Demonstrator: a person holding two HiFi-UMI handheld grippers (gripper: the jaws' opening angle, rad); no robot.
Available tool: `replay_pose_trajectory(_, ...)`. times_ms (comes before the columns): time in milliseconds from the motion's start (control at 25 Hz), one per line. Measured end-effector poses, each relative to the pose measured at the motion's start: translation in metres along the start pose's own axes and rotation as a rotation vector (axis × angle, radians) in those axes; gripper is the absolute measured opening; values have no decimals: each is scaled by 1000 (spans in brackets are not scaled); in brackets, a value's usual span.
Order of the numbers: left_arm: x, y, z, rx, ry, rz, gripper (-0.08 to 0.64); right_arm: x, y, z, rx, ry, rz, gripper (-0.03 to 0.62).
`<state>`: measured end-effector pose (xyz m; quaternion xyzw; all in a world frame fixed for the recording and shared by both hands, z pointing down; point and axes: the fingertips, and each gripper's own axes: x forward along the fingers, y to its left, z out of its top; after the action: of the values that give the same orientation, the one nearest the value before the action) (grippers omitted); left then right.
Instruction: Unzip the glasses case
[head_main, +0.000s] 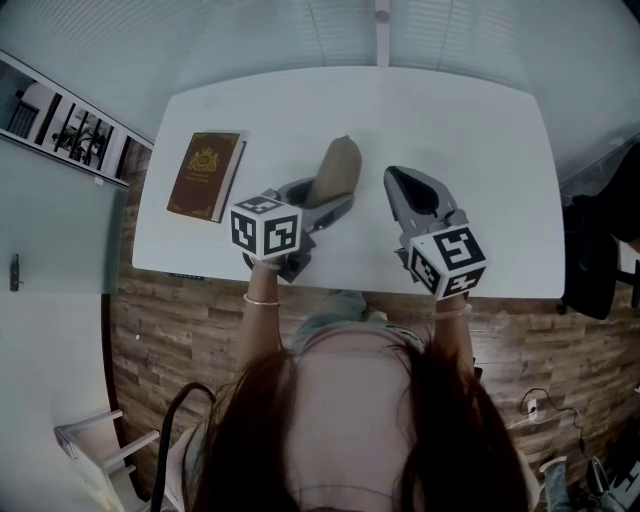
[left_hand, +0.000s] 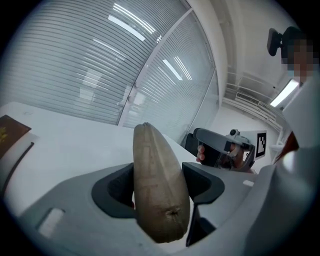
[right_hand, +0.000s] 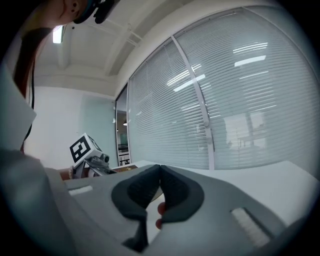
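Near the middle of the white table (head_main: 480, 130), the left gripper (head_main: 332, 203) has its fingers closed on the tan glasses case (left_hand: 159, 185), which stands out between them with its tapered end pointing toward the table's far edge. Just beside it on the right, the right gripper (right_hand: 160, 172) holds nothing, its fingers pressed together; each gripper carries a cube (head_main: 266, 228) with black-and-white square markers. At the table's left end lies a dark red booklet (head_main: 206, 175) with a gold crest, its lettering too small to read.
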<state>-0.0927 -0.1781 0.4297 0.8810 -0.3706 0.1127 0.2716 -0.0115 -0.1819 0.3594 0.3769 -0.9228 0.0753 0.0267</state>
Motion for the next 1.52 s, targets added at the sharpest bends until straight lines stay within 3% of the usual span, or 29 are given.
replay_pose_trajectory(240,-5,1,13,66,5,-66,296,14,-2,8,7,-11,24,3)
replay_pose_trajectory(680,-29,-11,30,213,11,-329,296,28,-4,35,108,-65,108,3)
replay_pose_trajectory(1080,-46,-16,37,294,31,-506,295,38,7,45,135,-58,150,3)
replay_pose_trajectory(1160,-51,-17,41,290,13,-553,295,40,10,46,149,-53,178,74)
replay_pose_trajectory(1320,-58,-26,47,290,21,-621,295,35,13,51,197,-67,242,74)
replay_pose_trajectory(1520,-60,-37,55,293,6,-682,295,25,12,63,290,-101,395,74)
